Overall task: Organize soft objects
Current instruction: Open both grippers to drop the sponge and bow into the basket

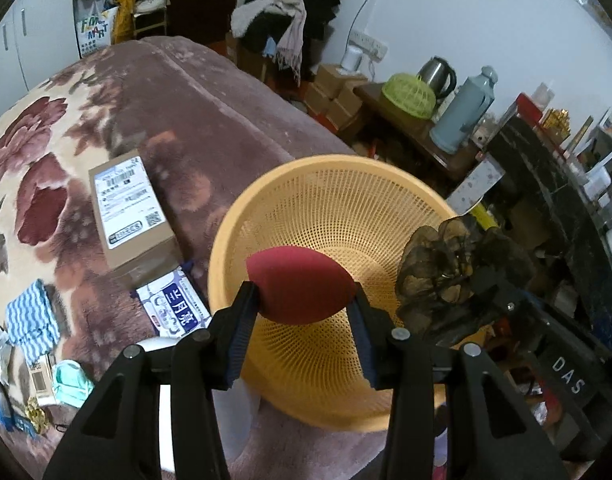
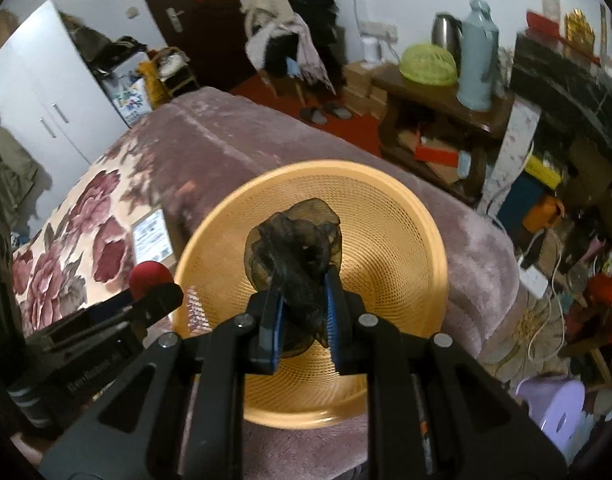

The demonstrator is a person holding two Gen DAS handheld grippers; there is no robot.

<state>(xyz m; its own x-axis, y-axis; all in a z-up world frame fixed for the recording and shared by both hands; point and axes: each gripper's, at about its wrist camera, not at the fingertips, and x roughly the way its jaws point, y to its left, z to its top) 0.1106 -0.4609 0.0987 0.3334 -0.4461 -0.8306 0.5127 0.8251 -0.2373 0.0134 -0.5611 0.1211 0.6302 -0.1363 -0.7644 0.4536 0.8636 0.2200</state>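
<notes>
Red sponge point(image 1: 300, 284), egg-shaped, clamped betw. the 2 pads of left gripper point(image 1: 304, 300); jaws part-open, only as wide as the sponge, pads pressing both sides. Held above the near-left rim of orange mesh basket point(image 1: 346, 184), not touching it. Same sponge seen from right wrist cam as a red knob at point(image 2: 151, 276), just left of the basket rim.

Dark sheer fabric bundle point(image 2: 294, 252) pinched in right gripper point(image 2: 304, 292); jaws almost fully closed, blue-edged pads squeezing the crumpled cloth, loose ruffles spilling above and below. Hangs over basket centre, off the floor of it. In left cam the bundle point(image 1: 438, 268) sits at the right edge of the basket w/ the right gripper body behind it.

Basket: 1, round, perforated, resting on pink plush blanket point(image 1: 210, 128) w/ rose print. Nothing visible lying inside it.

On blanket left of basket: 1 cardboard box point(image 1: 126, 216) w/ shipping label; 1 blue-white packet point(image 1: 174, 308) just below it, near the basket rim; 1 blue-striped cloth point(image 1: 32, 326) further left; 1 teal face mask point(image 1: 72, 382) near the bottom-left; a few small packets beside it, too blurred to count.

Beyond bed: 1 green dome cover point(image 1: 408, 94), 1 steel kettle point(image 1: 436, 74), 1 pale blue thermos point(image 1: 464, 112) on a dark side table; 1 heap of clothes point(image 1: 290, 12) by the wall.
</notes>
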